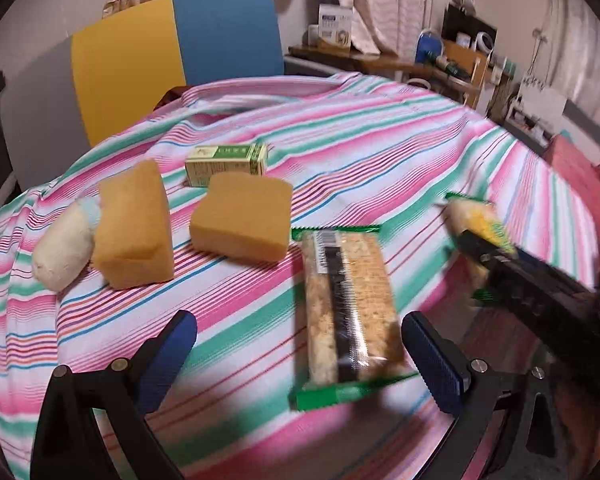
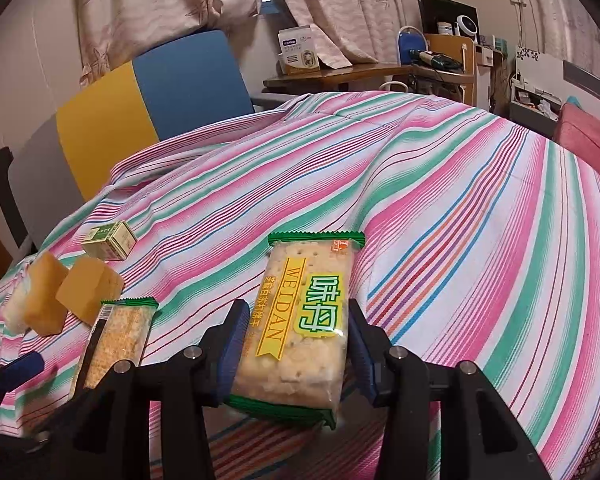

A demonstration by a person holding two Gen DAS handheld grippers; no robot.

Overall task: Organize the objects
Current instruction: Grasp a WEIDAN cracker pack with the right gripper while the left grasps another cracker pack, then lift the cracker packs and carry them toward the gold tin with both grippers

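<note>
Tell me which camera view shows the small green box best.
The left wrist view shows the green box best: it lies large and sharp behind the two yellow sponges, with its long side visible. In the right wrist view, the box is small, near the left edge, seen mostly end-on.

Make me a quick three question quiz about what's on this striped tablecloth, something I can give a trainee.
1. True or false: the right gripper is shut on a cracker pack printed WEIDAN.
2. How many orange sponge blocks lie on the tablecloth?
3. Multiple choice: the second cracker pack lies A) between the open fingers of the left gripper, untouched, B) on the chair, C) under the small green box.

Key: 1 true. 2 two, one sponge beside the white roll, another sponge near the box. 3 A.
</note>
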